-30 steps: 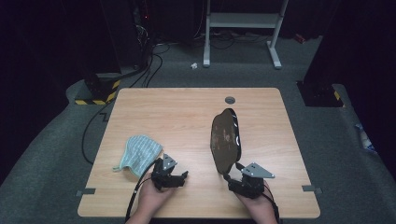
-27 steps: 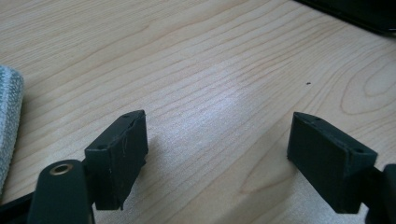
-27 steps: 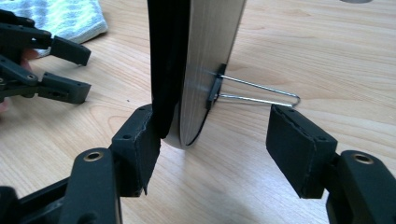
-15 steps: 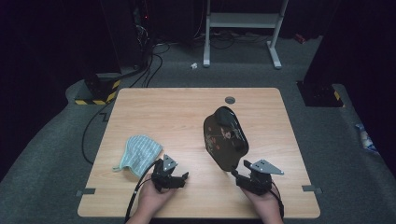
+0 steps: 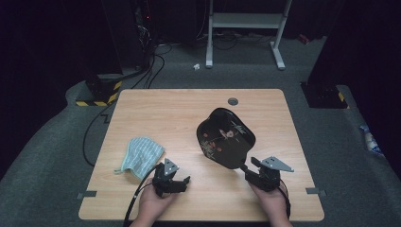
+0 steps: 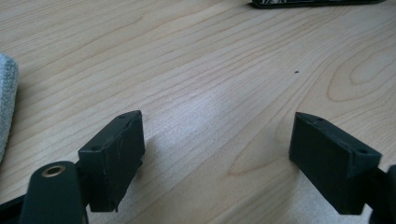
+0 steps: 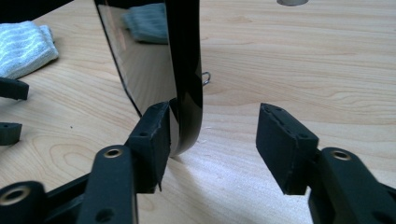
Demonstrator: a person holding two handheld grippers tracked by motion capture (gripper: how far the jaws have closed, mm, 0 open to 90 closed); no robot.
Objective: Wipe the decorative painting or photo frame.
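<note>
Pale wooden surface [image 5: 165, 113] carries a glossy black lacquered tray [image 5: 226, 137], its rim between the right gripper's [image 7: 212, 140] closing fingers, touching the left one only. Left gripper [image 6: 217, 154] fingers are released beside a striped blue-green cloth [image 5: 140, 153].

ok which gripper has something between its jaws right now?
The right gripper: the rim of the black lacquer tray stands between its jaws, against one pad only, as they have just been closing. The left gripper frames only bare table, beside the cloth.
</note>
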